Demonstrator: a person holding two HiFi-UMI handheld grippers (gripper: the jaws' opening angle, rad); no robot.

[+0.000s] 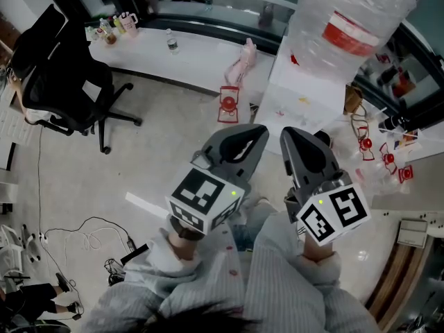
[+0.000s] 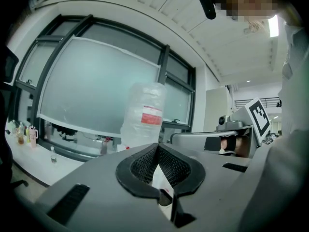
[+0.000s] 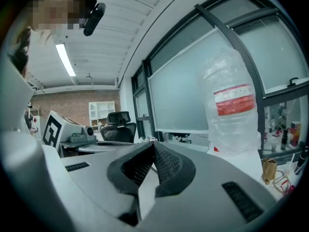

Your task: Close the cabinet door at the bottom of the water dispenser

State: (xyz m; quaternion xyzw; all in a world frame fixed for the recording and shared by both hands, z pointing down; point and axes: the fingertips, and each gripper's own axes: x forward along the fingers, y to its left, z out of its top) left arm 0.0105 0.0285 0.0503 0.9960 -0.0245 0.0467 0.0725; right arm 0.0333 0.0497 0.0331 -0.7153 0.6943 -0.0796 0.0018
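Observation:
The water dispenser [image 1: 305, 92] is a white box at the upper right of the head view, with a large clear bottle [image 1: 347, 19] with a red label on top. Its bottom cabinet door is hidden from every view. My left gripper [image 1: 260, 130] and right gripper [image 1: 288, 134] are held side by side in front of the dispenser, apart from it. Both point roughly level. In the left gripper view the jaw tips [image 2: 158, 146] meet with nothing between them, and the bottle [image 2: 144, 117] stands ahead. The right gripper [image 3: 153, 143] is likewise shut and empty, with the bottle [image 3: 231, 110] to its right.
A black office chair [image 1: 62, 75] stands at the left by a white desk [image 1: 180, 54] carrying small bottles. A pink bag [image 1: 243, 64] and red-and-white items [image 1: 227, 106] sit near the dispenser. Cables [image 1: 83, 238] lie on the floor at the lower left.

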